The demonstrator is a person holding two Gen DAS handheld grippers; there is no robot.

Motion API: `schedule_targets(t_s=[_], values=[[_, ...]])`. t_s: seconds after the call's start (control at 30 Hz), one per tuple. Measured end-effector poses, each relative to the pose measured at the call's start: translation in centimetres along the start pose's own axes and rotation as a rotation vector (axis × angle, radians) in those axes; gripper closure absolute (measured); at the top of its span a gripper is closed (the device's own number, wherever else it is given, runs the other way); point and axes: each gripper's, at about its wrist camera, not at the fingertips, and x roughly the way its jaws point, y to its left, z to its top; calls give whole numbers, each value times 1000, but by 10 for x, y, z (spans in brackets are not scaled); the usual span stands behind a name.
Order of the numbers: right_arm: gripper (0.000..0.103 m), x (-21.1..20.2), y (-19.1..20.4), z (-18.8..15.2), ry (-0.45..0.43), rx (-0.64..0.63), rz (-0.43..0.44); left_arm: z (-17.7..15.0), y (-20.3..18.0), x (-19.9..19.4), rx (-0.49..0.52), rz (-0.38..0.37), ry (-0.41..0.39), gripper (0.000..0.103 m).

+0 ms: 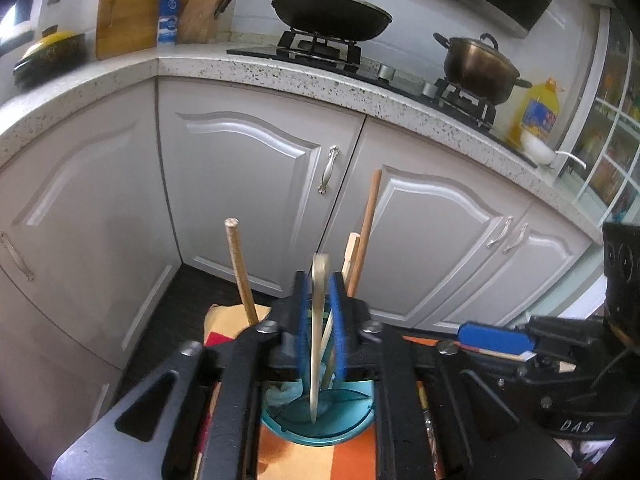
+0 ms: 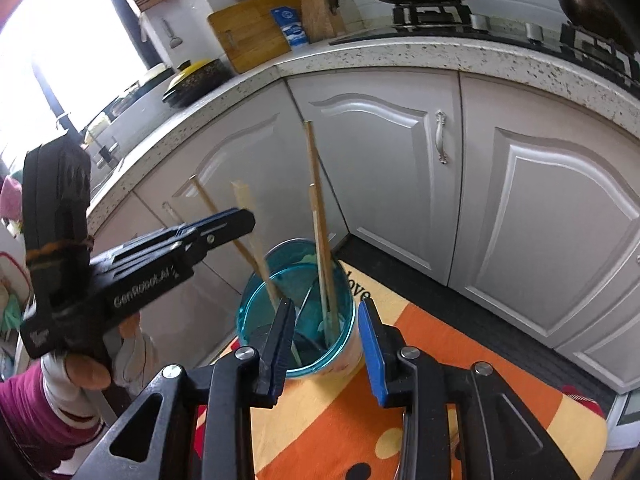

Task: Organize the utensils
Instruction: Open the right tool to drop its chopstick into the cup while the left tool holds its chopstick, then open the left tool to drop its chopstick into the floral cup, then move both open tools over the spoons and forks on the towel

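A clear blue plastic cup [image 2: 256,300] stands on an orange and yellow mat [image 2: 328,420]; it also shows in the left wrist view [image 1: 320,426]. Several wooden utensils [image 2: 318,216] stand in it. My left gripper [image 1: 320,276] is shut on a pale flat utensil [image 1: 318,340] whose lower end reaches into the cup; from the right wrist view this gripper [image 2: 244,220] comes in from the left. My right gripper [image 2: 326,316] is open around the cup's near rim, holding nothing.
White cabinet doors [image 1: 248,184] and a speckled countertop [image 1: 280,76] stand behind the mat. A wok [image 1: 328,8] and a pot [image 1: 480,64] sit on the stove. A cutting board [image 1: 136,12], knife block and yellow oil bottle [image 1: 538,108] are on the counter.
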Motion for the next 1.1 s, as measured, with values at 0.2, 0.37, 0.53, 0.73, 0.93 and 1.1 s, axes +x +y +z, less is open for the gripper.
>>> schedule_targets(t_s=[0.2,0.37,0.53,0.73,0.93,1.1], values=[[72,-9,2,-12,5,1,-1,2,3,-14,-34,-29,7,74],[72,-23,-2,-30,6,11,-17,-2,-1,-33,-51,-59,5,66],[71,-39,-9,-54,13,31,-41,-10,-10,-50,-51,-68,5,63],[69,-53,-16,-82,20,66,-67,-30,-34,-62,12,-64,19,63],[69,-70,-21,-102,4,106,-94,-53,-61,-64,84,-62,34,63],[66,-83,-22,-116,-4,119,-118,-69,-79,-59,125,-58,54,63]])
